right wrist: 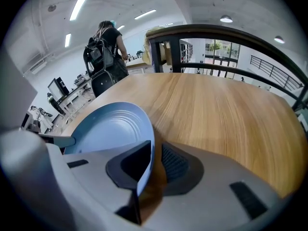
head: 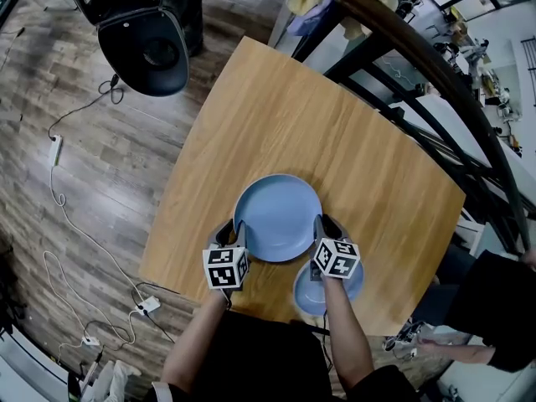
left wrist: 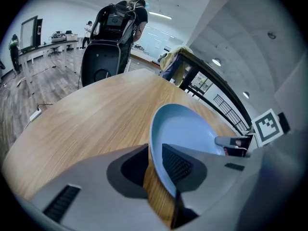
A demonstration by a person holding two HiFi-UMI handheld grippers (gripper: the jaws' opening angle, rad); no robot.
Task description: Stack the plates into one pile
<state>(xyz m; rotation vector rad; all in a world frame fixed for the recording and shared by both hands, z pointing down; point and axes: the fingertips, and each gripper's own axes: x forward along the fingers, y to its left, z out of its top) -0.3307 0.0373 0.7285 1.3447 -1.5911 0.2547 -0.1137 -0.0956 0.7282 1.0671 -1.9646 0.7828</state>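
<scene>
- The left gripper (left wrist: 156, 154) has its jaws partly closed around the rim of the large plate (left wrist: 185, 129). The ribbed pad (left wrist: 177, 163) lies over the plate's upper face. On the other side, a strip of wood shows between the outer jaw and the plate's underside, so the rim is bracketed, not pinched.
- The right gripper (right wrist: 154, 157) mirrors this on the opposite rim of the large plate (right wrist: 113, 126). The rim edge sits against one jaw, and a wedge of table shows between it and the ribbed pad (right wrist: 174, 162).
- Each gripper view catches the other gripper's finger across the plate. The left gripper view also shows the right one's marker cube (left wrist: 269, 124).
- Only the head view shows both at once: the left gripper (head: 228, 231) and right gripper (head: 327, 227) flank the large plate (head: 277, 216) near the table's front edge.
- Only the head view also shows the small plate (head: 303, 296). It lies on the table (head: 335, 132) under the right forearm, just beside the large plate's near rim.
- Whether the large plate rests on the wood or is lifted I cannot tell.
- Beyond the table are an office chair (head: 155, 48), a dark railing (head: 419, 57) and cables (head: 59, 191) on the floor.
</scene>
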